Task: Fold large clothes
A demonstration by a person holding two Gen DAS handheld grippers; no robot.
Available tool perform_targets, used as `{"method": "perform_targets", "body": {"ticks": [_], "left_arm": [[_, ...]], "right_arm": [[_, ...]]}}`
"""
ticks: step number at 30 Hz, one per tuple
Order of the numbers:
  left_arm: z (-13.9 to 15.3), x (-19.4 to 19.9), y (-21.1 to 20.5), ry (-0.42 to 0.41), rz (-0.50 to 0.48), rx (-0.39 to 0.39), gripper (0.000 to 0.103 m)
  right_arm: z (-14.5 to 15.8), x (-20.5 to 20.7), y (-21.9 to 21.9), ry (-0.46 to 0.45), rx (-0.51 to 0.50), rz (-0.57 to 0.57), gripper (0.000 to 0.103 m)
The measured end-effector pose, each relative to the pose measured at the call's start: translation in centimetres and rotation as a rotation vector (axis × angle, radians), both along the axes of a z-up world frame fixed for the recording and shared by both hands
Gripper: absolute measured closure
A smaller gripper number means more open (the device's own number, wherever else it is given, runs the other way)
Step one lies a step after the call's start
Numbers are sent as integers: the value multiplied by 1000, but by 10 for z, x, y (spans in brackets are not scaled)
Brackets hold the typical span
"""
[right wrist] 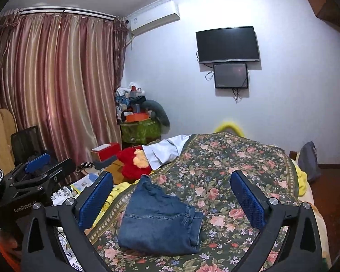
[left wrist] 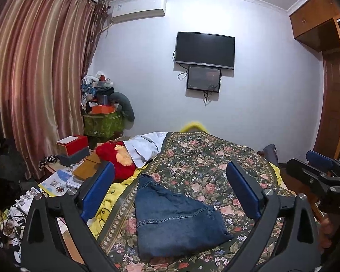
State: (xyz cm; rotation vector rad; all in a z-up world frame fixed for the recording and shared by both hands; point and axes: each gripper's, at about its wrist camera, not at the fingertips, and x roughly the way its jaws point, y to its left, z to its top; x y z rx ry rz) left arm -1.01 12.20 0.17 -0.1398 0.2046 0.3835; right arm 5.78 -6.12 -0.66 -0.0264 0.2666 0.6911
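Observation:
A pair of blue jeans [left wrist: 174,217] lies folded into a compact bundle on the floral bedspread [left wrist: 206,158]; it also shows in the right wrist view [right wrist: 158,222]. My left gripper [left wrist: 170,188] is open and empty, held above and in front of the jeans, not touching them. My right gripper [right wrist: 172,195] is open and empty too, held above the jeans. Each gripper shows at the edge of the other's view: the right one [left wrist: 321,170] and the left one [right wrist: 40,165].
A red plush toy [left wrist: 117,158] and a white garment [left wrist: 145,147] lie at the bed's far left. A cluttered side table with boxes [left wrist: 72,149] and papers stands left of the bed. Curtains [left wrist: 34,68], a wall TV [left wrist: 205,49] and a wardrobe [left wrist: 324,45] surround it.

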Motion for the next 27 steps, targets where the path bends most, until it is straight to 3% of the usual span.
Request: {"method": "perform_targets", "body": {"ticks": [27], "left_arm": [[-4,8,3,7,-25,-12,3]], "right_arm": [[-5,5,-3,3,-5,1,0]]}}
